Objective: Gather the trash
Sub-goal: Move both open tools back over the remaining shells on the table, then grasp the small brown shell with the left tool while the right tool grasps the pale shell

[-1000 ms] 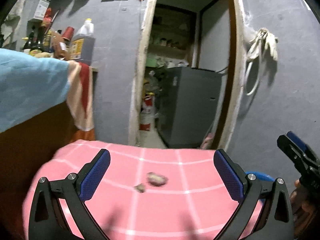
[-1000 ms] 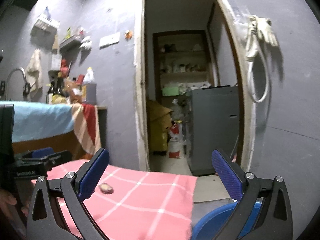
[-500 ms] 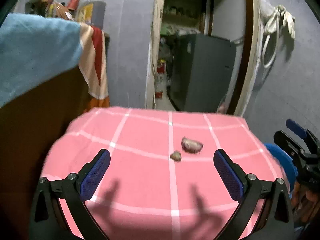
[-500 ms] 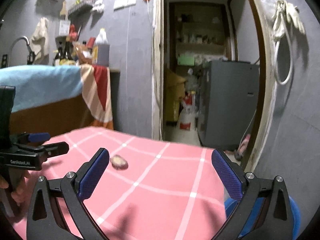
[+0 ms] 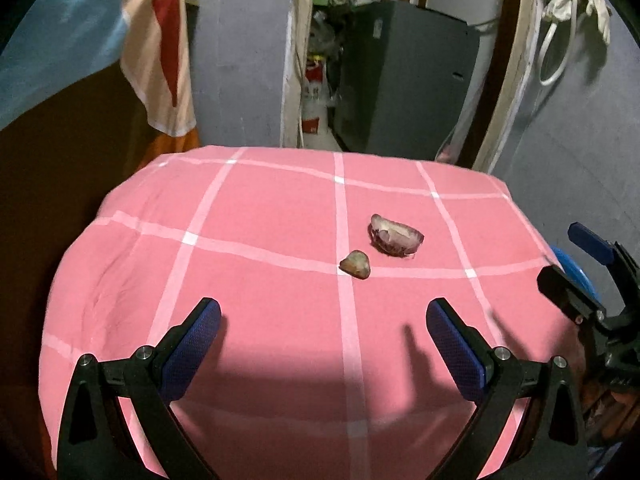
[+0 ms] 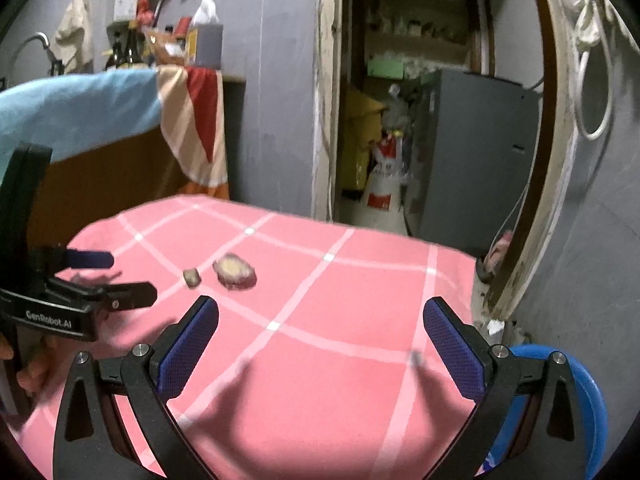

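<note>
Both claws hover wide apart and empty over the pink checked tablecloth (image 5: 260,272). Ahead of the left claw (image 5: 322,338), slightly right of its centre, lie two scraps close together: a small brownish bit (image 5: 355,263) and a larger piece, perhaps onion peel (image 5: 395,235). From the right claw (image 6: 320,338) they sit ahead-left; a blue bin (image 6: 588,408) is low at its right.

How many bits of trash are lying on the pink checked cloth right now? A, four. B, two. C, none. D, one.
B: a larger onion scrap and a smaller scrap lie side by side on the pink cloth, ahead of the open left gripper.
</note>
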The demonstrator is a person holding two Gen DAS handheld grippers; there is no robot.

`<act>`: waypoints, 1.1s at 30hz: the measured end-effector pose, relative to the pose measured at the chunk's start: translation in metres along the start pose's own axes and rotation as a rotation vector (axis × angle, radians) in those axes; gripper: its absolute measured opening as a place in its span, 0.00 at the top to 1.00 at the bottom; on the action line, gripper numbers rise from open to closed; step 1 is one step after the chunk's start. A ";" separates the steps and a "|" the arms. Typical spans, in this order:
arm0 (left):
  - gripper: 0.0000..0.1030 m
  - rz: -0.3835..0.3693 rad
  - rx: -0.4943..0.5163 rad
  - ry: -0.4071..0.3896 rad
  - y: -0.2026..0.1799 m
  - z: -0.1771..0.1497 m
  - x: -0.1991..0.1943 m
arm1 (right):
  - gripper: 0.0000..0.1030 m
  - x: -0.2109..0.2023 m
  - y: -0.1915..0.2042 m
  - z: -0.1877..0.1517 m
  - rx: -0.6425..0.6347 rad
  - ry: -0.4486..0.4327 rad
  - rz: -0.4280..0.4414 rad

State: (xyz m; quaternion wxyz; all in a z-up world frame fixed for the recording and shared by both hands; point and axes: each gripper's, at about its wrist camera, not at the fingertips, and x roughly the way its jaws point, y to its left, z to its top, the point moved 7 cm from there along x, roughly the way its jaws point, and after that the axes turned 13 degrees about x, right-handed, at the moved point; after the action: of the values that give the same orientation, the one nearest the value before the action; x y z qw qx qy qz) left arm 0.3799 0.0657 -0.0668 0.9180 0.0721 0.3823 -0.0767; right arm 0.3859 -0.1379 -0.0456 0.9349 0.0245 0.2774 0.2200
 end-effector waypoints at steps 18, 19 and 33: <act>0.57 -0.110 0.069 0.098 -0.008 0.015 0.034 | 0.00 0.055 0.001 -0.015 -0.016 0.363 -0.015; 0.60 -0.116 0.073 0.097 -0.009 0.015 0.034 | 0.02 0.058 0.003 -0.015 -0.038 0.371 -0.025; 0.85 -0.140 -0.039 0.077 0.008 0.017 0.033 | 0.19 0.081 0.026 -0.016 -0.093 0.441 0.031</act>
State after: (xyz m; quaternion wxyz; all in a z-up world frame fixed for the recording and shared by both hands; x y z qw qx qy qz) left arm 0.4155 0.0676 -0.0779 0.8962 0.0303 0.4229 -0.1307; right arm 0.4278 -0.0815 -0.0961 0.8482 -0.0629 0.4644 0.2471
